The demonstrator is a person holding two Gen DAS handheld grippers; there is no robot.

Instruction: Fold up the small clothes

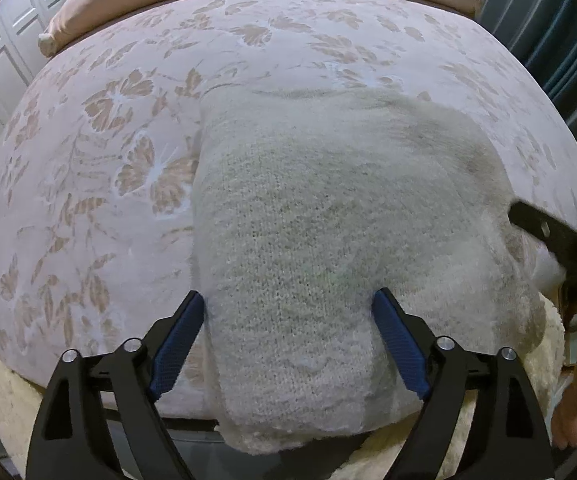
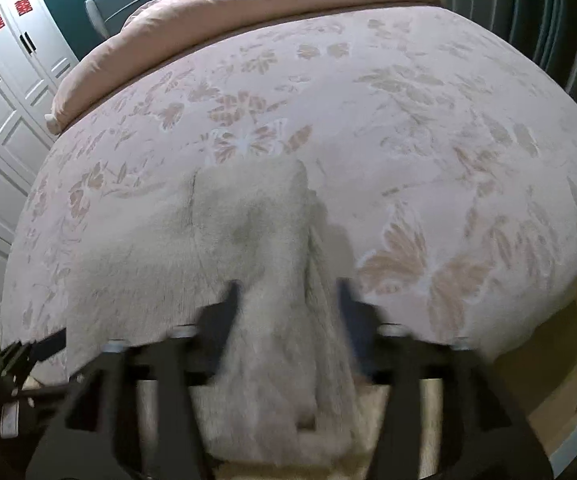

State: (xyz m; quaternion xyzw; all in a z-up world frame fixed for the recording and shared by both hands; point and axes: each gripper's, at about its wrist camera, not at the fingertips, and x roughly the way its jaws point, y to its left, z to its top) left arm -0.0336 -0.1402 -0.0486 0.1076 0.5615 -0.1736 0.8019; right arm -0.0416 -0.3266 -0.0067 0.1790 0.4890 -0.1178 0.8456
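From the left wrist, a fuzzy pale knit top [image 1: 320, 216] lies on the bed [image 1: 88, 160], hanging over the near edge. The left gripper [image 1: 288, 320] has its jaws wide apart, one on each side of the cloth.

From the right wrist, the picture is blurry. The right gripper [image 2: 288, 300] has cloth bunched between its jaws, but I cannot tell if they squeeze it.
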